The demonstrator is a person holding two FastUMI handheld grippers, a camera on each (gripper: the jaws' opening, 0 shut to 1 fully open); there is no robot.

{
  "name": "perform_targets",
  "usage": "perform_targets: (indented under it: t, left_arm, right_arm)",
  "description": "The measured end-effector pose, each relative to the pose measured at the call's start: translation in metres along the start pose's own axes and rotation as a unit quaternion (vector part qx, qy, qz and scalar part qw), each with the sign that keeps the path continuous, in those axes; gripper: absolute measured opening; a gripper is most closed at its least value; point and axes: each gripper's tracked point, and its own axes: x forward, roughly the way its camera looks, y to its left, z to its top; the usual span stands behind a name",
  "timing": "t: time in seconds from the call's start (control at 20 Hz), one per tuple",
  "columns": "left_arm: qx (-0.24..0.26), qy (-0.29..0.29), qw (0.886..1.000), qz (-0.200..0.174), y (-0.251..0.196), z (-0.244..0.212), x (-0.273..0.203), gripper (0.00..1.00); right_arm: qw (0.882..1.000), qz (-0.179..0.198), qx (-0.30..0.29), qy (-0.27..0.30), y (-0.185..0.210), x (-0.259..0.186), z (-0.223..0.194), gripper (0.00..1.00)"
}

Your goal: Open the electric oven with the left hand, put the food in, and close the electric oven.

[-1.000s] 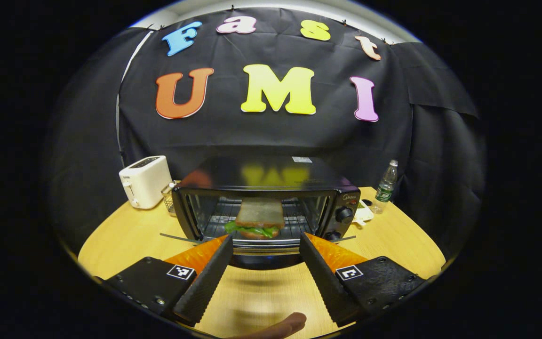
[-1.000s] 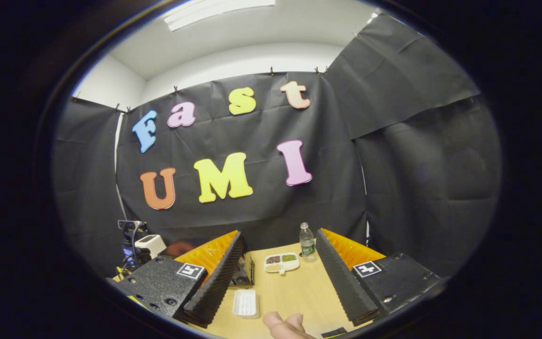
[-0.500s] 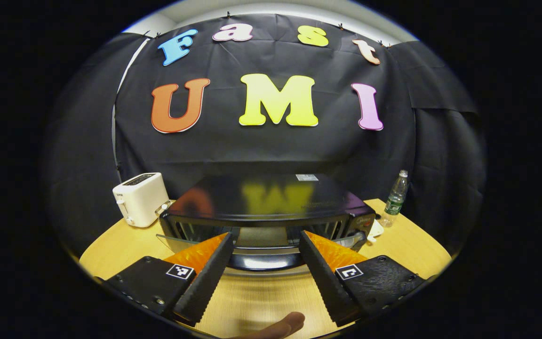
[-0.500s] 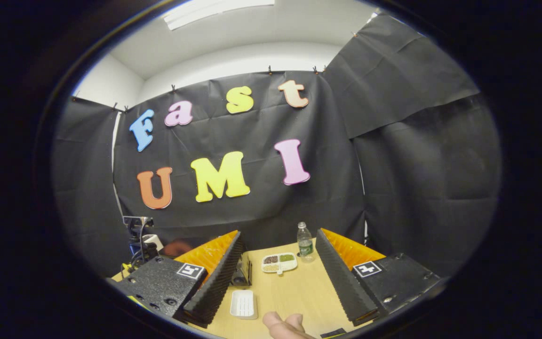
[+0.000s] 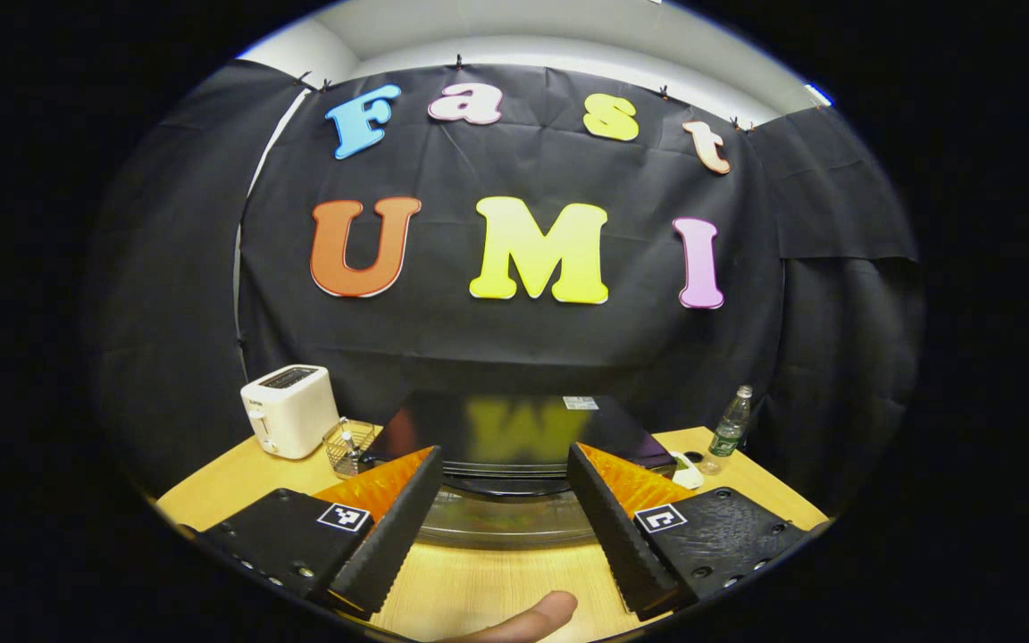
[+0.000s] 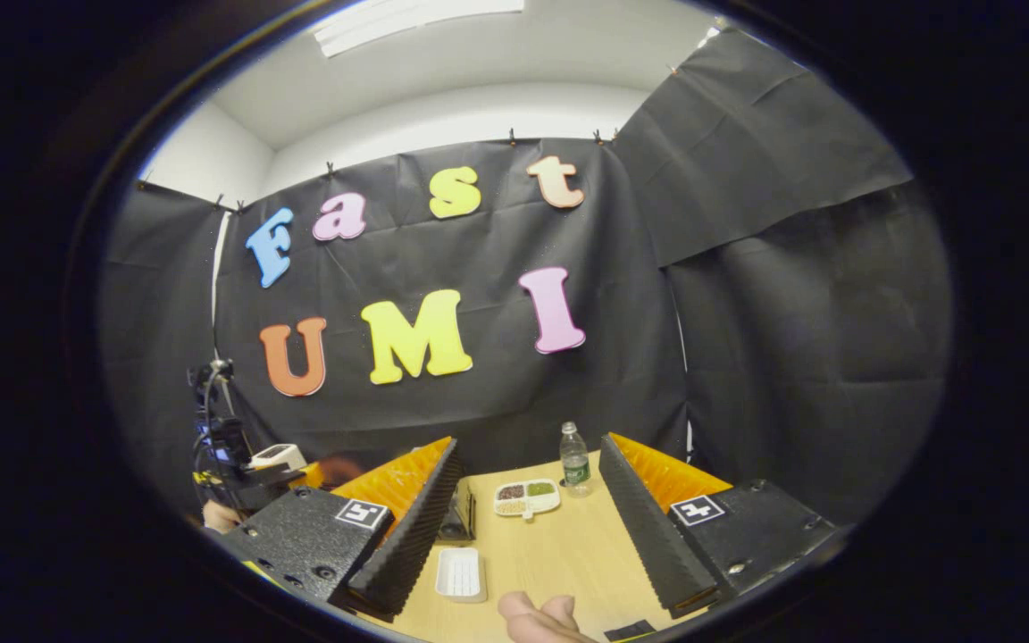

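The black electric oven [image 5: 514, 427] stands just ahead of my left gripper [image 5: 504, 455], and I look down on its glossy top. Its glass door [image 5: 506, 525] is swung up against the front, with the dark handle [image 5: 506, 488] lying between my open fingers [image 5: 389, 527]; neither finger presses on it. I cannot tell whether the door is fully shut. The food inside is hidden. My right gripper [image 6: 530, 446] hangs open and empty over the table, to the right of the oven's corner [image 6: 456, 520]. The left gripper [image 6: 229, 460] appears far left in the right gripper view.
A white toaster [image 5: 289, 411] and a small wire basket [image 5: 349, 444] sit left of the oven. A water bottle [image 5: 729, 430] and a white dish [image 5: 684, 469] sit to its right. A compartment dish [image 6: 526, 498] and a small white tray [image 6: 461, 573] lie on the wooden table [image 6: 550, 554].
My left gripper has risen with the oven door, which swung up from wide open to against the front. The sandwich inside has gone out of sight. The right gripper has barely moved.
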Motion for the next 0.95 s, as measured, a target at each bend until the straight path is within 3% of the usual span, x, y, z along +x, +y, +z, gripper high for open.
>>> perform_targets:
  t: [0.05,0.1,0.2,0.25,0.3,0.35,0.4,0.45,0.5,0.55,0.6,0.95]
  left_arm:
    - [0.001,-0.006,1.000,-0.003,-0.002,0.008,-0.012,0.92]
    - [0.003,-0.010,1.000,-0.006,-0.004,0.017,-0.029,0.92]
    - [0.010,-0.020,1.000,-0.002,-0.005,0.032,-0.063,0.92]
    - [0.016,-0.026,1.000,0.003,-0.004,0.038,-0.079,0.92]
    - [0.023,-0.029,0.999,0.006,-0.006,0.043,-0.093,0.92]
    - [0.028,-0.034,0.999,0.007,-0.007,0.049,-0.108,0.92]
    - [0.033,-0.039,0.999,0.007,-0.009,0.054,-0.123,0.92]
    - [0.036,-0.042,0.998,0.010,-0.009,0.056,-0.139,0.92]
    - [0.038,-0.045,0.998,0.015,-0.009,0.058,-0.151,0.92]
    - [0.037,-0.049,0.998,0.019,-0.009,0.059,-0.163,0.92]
    - [0.034,-0.053,0.998,0.021,-0.010,0.059,-0.171,0.92]
    - [0.033,-0.070,0.996,0.038,-0.006,0.061,-0.196,0.92]
  right_arm:
    - [1.000,0.001,-0.002,-0.003,0.002,-0.005,0.002,0.89]
    - [1.000,0.001,-0.004,-0.005,0.003,-0.009,0.003,1.00]
    - [1.000,0.006,-0.004,-0.011,0.007,-0.017,0.006,1.00]
    - [1.000,0.011,-0.004,-0.015,0.011,-0.022,0.009,0.89]
    - [1.000,0.013,-0.003,-0.017,0.013,-0.024,0.009,0.89]
    - [1.000,0.016,-0.003,-0.017,0.015,-0.028,0.008,1.00]
    - [1.000,0.021,-0.006,-0.019,0.018,-0.031,0.008,1.00]
    - [0.999,0.027,-0.009,-0.022,0.021,-0.035,0.008,0.89]
    - [0.999,0.031,-0.015,-0.026,0.023,-0.036,0.009,1.00]
    - [0.999,0.033,-0.022,-0.029,0.023,-0.038,0.010,0.89]
    - [0.999,0.034,-0.028,-0.031,0.023,-0.039,0.009,1.00]
    - [0.997,0.038,-0.058,-0.030,0.020,-0.028,0.006,1.00]
